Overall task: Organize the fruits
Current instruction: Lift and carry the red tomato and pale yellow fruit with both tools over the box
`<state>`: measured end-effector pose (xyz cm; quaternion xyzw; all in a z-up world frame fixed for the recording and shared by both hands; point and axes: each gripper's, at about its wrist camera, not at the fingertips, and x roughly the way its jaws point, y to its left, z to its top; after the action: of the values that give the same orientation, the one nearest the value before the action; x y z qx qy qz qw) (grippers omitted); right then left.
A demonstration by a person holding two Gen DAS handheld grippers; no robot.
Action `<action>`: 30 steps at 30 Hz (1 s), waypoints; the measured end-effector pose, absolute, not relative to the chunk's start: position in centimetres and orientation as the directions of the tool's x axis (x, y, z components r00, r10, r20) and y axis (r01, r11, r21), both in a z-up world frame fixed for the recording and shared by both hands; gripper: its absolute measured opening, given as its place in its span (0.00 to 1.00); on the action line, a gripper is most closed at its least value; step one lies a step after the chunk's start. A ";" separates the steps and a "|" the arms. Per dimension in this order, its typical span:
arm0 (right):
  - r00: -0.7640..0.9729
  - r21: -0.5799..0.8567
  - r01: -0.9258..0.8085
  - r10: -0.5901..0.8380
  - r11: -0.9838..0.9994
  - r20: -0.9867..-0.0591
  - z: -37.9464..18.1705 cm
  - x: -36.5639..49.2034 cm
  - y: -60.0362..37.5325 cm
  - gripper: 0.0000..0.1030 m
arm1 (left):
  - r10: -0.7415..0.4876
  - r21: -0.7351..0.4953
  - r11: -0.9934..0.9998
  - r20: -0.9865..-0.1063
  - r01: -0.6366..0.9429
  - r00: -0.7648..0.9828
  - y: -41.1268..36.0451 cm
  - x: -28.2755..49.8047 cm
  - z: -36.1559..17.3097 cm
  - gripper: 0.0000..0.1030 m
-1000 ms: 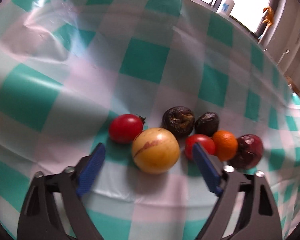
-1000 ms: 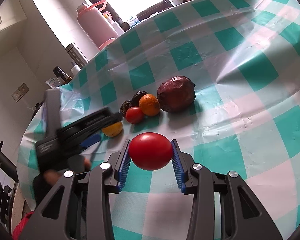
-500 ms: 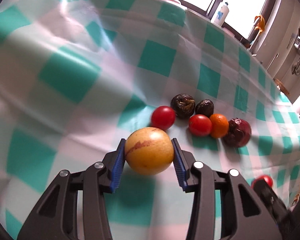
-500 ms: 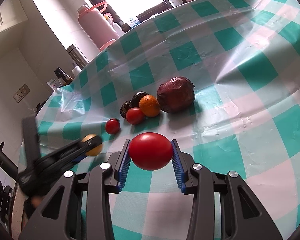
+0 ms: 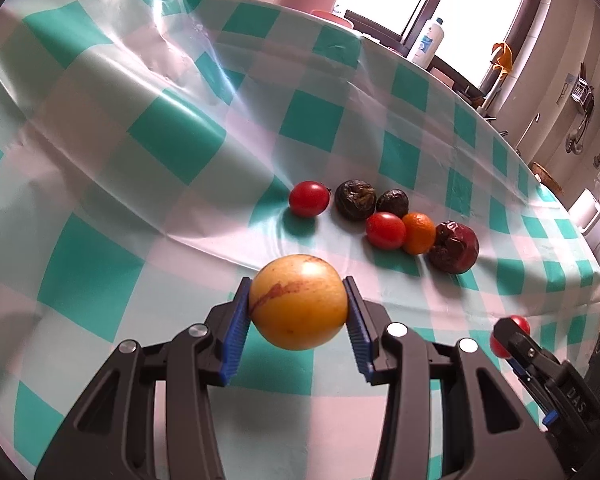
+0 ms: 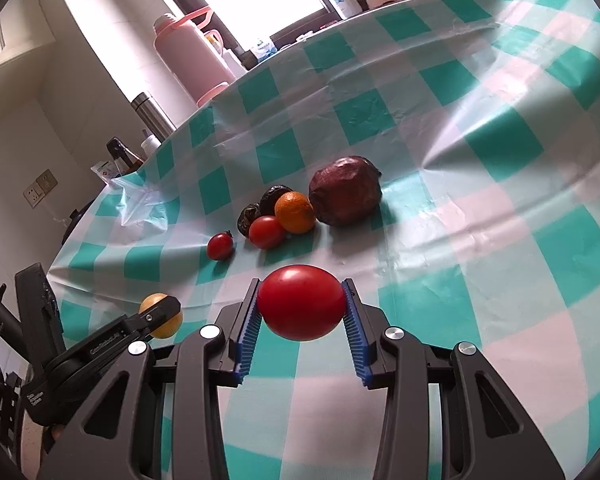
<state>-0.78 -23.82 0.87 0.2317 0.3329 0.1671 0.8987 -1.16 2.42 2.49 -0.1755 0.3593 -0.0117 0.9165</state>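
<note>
1. Left wrist view: left tool (image 5: pixel 299 312) is clamped on the yellow fruit (image 5: pixel 299 307), one blue pad on each flank, fruit lifted clear of the table (image 5: pixel 172 136). Round fruit, no long axis to speak of.
2. Same view, ahead and slightly right of the held fruit: a lone small tomato (image 5: pixel 309 198), then two dark wrinkled fruits (image 5: pixel 356 200), a second small tomato (image 5: pixel 385 230) touching the orange (image 5: pixel 419 233), and the big maroon fruit (image 5: pixel 453 246) at the right end. The row runs left to right across the tool's line of approach.
3. Judgement: an open slot sits between the lone tomato and the cluster, nearly straight ahead of the left tool; the left arm is better placed for that end.
4. Right wrist view: right tool (image 6: pixel 301 308) is clamped on the large red tomato (image 6: pixel 301 302), also off the table. Its long axis lies across the fingers.
5. Same view: the row lies ahead and a little left, maroon fruit nearest the right tool's side; bare cloth right of it looks the likeliest place for the tomato.
</note>
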 end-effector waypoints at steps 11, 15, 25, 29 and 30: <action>0.706 0.514 -0.176 0.471 0.840 -0.528 1.1 -6.4 -24.4 0.39 | -0.167 -0.270 0.963 -0.615 -0.007 0.771 0.2 -3.9 3.1 0.43; 0.706 0.483 -0.189 0.460 0.855 -0.538 1.4 -8.2 -24.7 0.39 | -0.173 -0.248 0.968 -0.604 0.023 0.778 -0.9 -5.6 3.4 0.43; 0.774 0.386 -0.172 0.367 0.906 -0.516 2.1 -14.3 -28.9 0.39 | -0.243 -0.147 0.970 -0.595 0.193 0.766 -7.7 -11.0 4.4 0.43; 0.788 0.388 -0.138 0.338 0.911 -0.514 1.7 -16.2 -31.4 0.39 | -0.278 -0.115 0.958 -0.611 0.264 0.741 -10.8 -12.2 4.0 0.43; 0.791 0.389 -0.132 0.334 0.912 -0.514 1.7 -16.6 -31.9 0.39 | -0.285 -0.107 0.954 -0.618 0.280 0.733 -11.7 -12.5 3.8 0.43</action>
<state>-16.58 -31.90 1.68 0.1689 0.2985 0.1250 0.9310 -12.52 -11.65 3.78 -0.0032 0.3327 -0.1518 0.9307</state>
